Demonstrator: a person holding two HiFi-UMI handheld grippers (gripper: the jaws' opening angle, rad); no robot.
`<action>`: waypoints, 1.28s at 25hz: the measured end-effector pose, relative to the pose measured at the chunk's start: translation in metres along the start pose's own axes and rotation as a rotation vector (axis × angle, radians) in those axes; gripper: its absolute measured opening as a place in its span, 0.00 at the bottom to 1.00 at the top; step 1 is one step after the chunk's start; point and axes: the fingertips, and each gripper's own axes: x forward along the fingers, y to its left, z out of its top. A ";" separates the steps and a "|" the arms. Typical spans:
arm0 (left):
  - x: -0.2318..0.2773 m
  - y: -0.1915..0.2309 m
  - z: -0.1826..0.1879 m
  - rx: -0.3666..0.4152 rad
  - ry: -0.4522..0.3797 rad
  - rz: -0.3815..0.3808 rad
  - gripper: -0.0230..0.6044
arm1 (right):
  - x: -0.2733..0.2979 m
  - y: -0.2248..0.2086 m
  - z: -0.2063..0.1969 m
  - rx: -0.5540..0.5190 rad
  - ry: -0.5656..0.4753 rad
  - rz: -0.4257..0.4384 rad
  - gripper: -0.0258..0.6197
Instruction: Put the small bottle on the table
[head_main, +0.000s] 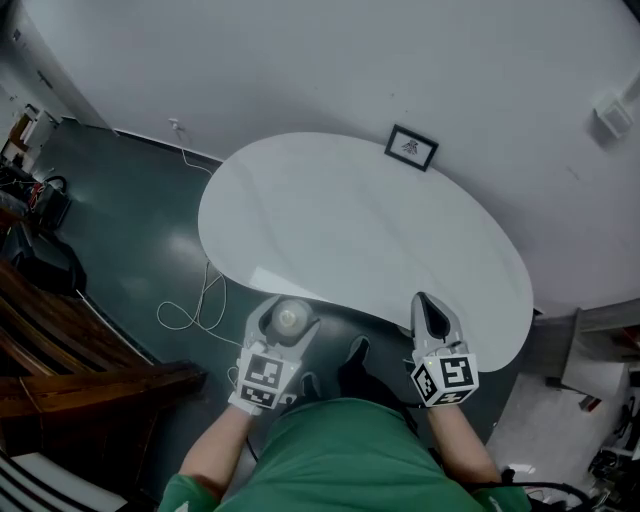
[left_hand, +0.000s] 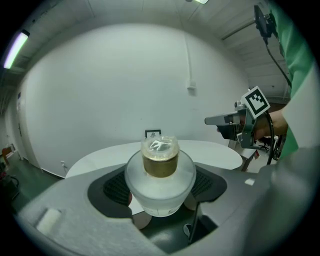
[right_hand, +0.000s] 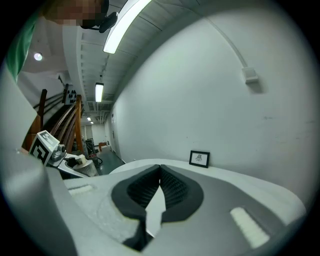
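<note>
**Small bottle held just short of table's edge**

The left gripper (head_main: 287, 322) was clenched round a small frosted-white bottle with a brown neck and clear cap (left_hand: 160, 176). It held the bottle upright by its wide body, between dark ribbed pads (left_hand: 118, 187). In the head view the bottle hung over the dark floor, just short of the near edge of the white, rounded table (head_main: 340, 220) and not yet above it. A small black-framed picture (head_main: 411, 147) stood at the table's far edge by the wall. At the near edge to the right, the right gripper (head_main: 426, 308) had its jaws pressed together on nothing.

Doing the step well appeared to mean carrying the bottle forward over the bare top, well in from the rim. It would need to be held level and lowered until its base sat flat before the jaws were let apart. Letting go early, or at a tilt, risked the round bottle tipping and rolling off. The empty gripper looked best left clear to the right.
</note>
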 end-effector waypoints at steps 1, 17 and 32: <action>0.006 0.001 0.002 -0.005 0.002 0.010 0.59 | 0.007 -0.006 0.001 0.000 0.002 0.010 0.04; 0.058 0.009 0.026 -0.047 0.014 0.119 0.59 | 0.062 -0.054 0.014 0.013 0.011 0.138 0.04; 0.117 0.047 0.002 0.027 0.047 -0.042 0.59 | 0.068 -0.074 0.011 0.046 0.052 -0.029 0.04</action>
